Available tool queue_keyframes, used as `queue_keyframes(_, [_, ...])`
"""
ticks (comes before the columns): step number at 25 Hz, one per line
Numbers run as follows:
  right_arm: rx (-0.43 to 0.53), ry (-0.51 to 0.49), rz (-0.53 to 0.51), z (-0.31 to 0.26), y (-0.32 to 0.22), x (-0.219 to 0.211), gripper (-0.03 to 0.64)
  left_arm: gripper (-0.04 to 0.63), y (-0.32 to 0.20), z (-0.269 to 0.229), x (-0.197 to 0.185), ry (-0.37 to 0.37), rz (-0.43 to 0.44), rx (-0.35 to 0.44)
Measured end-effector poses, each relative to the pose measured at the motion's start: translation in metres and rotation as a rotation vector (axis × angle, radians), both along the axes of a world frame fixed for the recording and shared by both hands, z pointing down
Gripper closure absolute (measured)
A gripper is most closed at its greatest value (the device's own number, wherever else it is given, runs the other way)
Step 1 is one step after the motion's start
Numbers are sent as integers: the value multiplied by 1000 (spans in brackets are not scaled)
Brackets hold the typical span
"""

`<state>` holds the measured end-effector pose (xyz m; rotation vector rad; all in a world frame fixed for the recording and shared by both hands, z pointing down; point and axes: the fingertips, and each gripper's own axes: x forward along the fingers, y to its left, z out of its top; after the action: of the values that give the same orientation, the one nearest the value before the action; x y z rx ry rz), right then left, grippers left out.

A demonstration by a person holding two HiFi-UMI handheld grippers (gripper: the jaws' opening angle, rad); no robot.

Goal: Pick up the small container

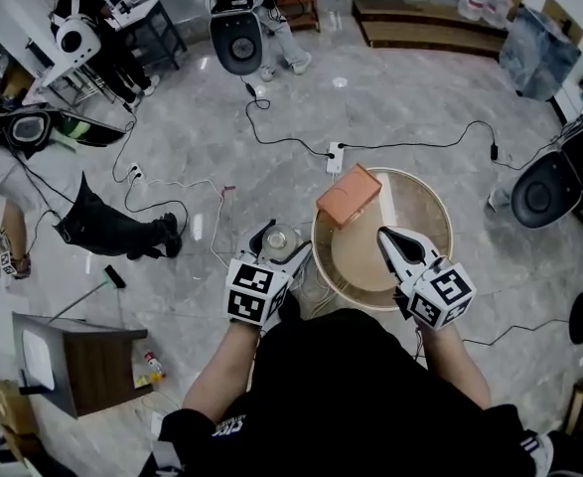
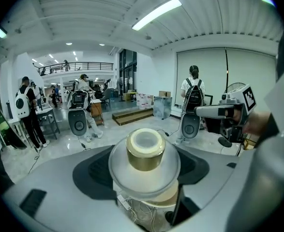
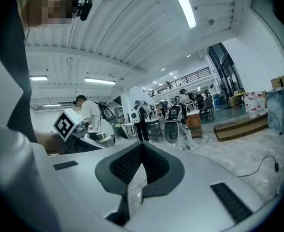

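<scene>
The left gripper (image 1: pixel 282 242), low in the middle of the head view, has its fingers closed on the small container (image 2: pixel 144 152): the dark pads (image 2: pixel 91 174) press on its sides from left and right. It is a clear jar with a wide rounded shoulder and a gold-coloured neck topped by a pale translucent cap, standing upright and held in the air just left of the round table's rim. The right gripper (image 1: pixel 384 237), to the right of it, has its fingers (image 3: pixel 127 164) drawn together until the tips meet, with nothing between them, and it hangs over the round beige table (image 1: pixel 428 212). An orange box (image 1: pixel 349 195) lies near the table's upper left edge. The floor (image 1: pixel 400 107) is glossy grey marbled stone, crossed by black and white cables that meet at a white power strip (image 1: pixel 334 157). A low wooden platform (image 1: pixel 420 23) runs along the upper right, and a small wooden side table (image 1: pixel 97 361) stands at lower left. Each gripper's cube bears black-and-white square markers (image 1: pixel 250 290); white print on the person's black shirt (image 1: pixel 233 427) is too small to read.
</scene>
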<state>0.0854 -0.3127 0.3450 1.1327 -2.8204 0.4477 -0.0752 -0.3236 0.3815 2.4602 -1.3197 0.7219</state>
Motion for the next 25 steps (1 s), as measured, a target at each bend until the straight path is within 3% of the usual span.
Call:
queue_keyframes(4, [37,-49,23,-17,-12,11,604,252,-6,-8,-6,-6,-42,22])
queue_keyframes(11, [107,11,0,-30,-5,21,604,252,1,-13,-2,10,-97,46])
queue_keyframes(25, [38,-41,41,-9,18,45,604,252,10,-18,11,11,-67,28])
